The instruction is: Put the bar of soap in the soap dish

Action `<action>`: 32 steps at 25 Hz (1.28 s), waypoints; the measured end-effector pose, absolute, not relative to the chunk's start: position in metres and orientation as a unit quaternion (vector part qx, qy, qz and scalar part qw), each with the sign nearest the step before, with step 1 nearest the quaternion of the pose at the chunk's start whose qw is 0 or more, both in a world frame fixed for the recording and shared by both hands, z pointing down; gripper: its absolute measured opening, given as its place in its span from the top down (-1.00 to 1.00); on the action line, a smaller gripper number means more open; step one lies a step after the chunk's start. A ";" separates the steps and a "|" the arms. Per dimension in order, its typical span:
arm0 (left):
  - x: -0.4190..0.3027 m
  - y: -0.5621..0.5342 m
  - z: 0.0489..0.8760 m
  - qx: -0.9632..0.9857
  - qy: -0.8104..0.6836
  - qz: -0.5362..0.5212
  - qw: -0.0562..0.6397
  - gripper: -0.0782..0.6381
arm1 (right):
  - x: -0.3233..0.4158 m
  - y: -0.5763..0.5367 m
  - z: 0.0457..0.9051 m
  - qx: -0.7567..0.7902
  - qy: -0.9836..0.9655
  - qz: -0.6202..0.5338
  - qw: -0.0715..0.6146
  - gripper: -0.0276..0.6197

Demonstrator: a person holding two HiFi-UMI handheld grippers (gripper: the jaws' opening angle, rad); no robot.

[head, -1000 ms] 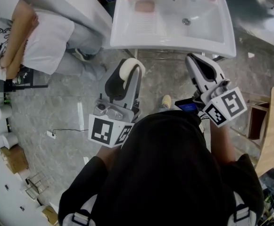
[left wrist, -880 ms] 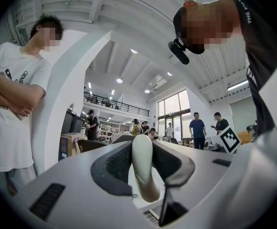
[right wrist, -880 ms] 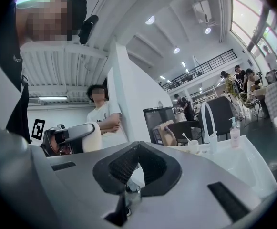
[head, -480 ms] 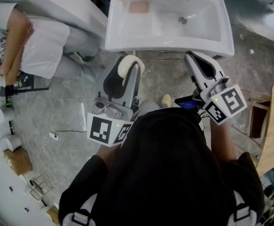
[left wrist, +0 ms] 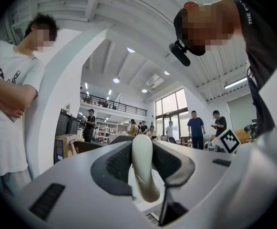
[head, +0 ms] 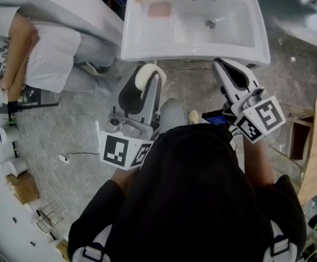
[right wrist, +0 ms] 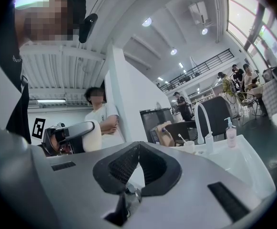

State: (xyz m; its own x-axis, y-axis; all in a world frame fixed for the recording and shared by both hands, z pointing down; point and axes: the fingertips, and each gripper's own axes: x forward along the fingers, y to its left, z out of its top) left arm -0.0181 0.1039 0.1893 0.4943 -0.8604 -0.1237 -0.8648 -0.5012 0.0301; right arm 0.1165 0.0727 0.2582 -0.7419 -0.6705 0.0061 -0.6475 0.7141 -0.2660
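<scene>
Hardly anything has moved: left gripper (left wrist: 142,149) stays clamped on the cream oval soap bar (head: 145,78), short of the white ceramic sink (head: 202,52). What looks like the pink rectangular soap dish (head: 160,9) lies straight ahead, nearer this gripper. The right gripper (right wrist: 137,154) is closed and empty.

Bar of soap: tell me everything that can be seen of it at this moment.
The bar of soap is cream-white, smooth and rounded, and looks solid and matte. It stands edge-on, clamped between the dark ribbed pads of the left claw, with its end poking past them. The head view shows it held in the air over the floor, short of the white sink. Only the pads touch it.
</scene>
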 end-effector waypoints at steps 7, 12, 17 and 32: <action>-0.016 0.103 0.185 -0.866 0.496 0.062 0.021 0.44 | 0.116 0.070 0.256 -0.357 0.924 -0.126 0.047 0.85; -0.014 0.101 0.184 -0.868 0.492 0.065 0.022 0.44 | 0.117 0.069 0.256 -0.358 0.924 -0.124 0.045 0.85; -0.012 0.102 0.182 -0.870 0.488 0.069 0.021 0.44 | 0.115 0.067 0.253 -0.357 0.925 -0.121 0.043 0.85; -0.023 0.060 0.189 -0.871 0.486 0.069 0.014 0.44 | 0.104 0.030 0.260 -0.359 0.924 -0.124 0.034 0.85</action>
State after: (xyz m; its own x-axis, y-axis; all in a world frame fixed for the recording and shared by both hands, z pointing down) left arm -0.0230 0.0601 0.1890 0.5177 -0.8451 -0.1337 -0.8489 -0.5268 0.0431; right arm 0.1041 0.0301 0.2604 -0.7393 -0.6728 0.0265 -0.6560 0.7108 -0.2539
